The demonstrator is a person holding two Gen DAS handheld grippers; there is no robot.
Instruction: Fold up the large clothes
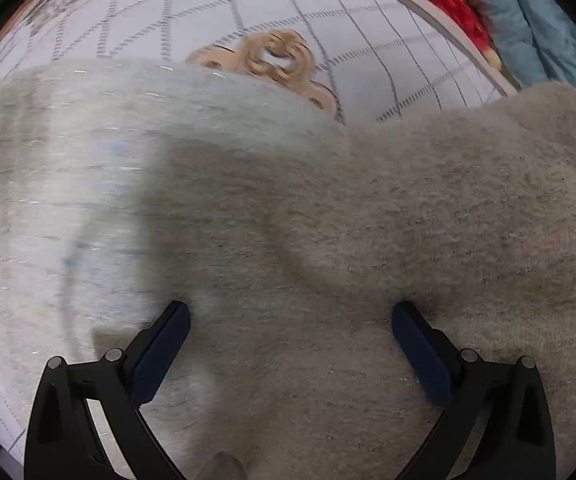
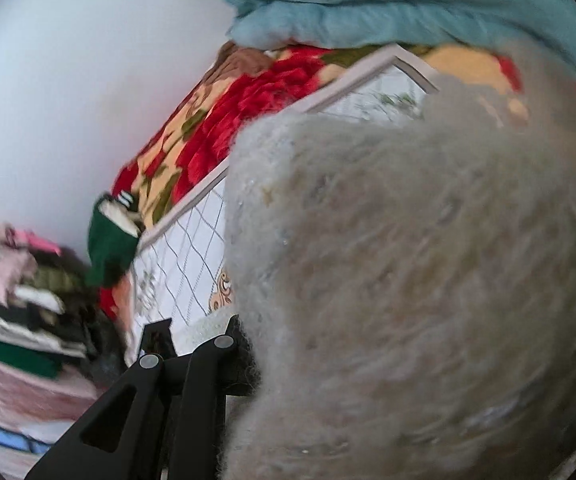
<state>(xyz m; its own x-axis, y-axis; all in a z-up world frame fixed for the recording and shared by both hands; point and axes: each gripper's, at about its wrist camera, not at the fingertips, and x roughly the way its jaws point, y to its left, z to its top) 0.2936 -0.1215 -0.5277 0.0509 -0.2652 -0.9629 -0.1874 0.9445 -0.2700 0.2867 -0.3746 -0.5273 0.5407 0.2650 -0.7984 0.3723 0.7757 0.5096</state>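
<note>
A large fuzzy beige-grey garment point(image 1: 308, 216) lies spread over a white checked mat point(image 1: 288, 4). My left gripper point(image 1: 290, 316) hovers just above it with its jaws wide apart and nothing between them. In the right wrist view the same garment point(image 2: 428, 260) hangs bunched close to the lens and fills the right side. My right gripper point(image 2: 247, 364) appears shut on the garment's edge; only its left finger point(image 2: 191, 392) shows, the other is hidden by the fabric.
A red floral blanket point(image 2: 223, 120) lies under the mat, with a teal quilt point(image 2: 388, 4) piled at the far end. A stack of folded clothes point(image 2: 27, 320) and a green garment point(image 2: 109, 248) sit at the left, by a white wall point(image 2: 67, 80).
</note>
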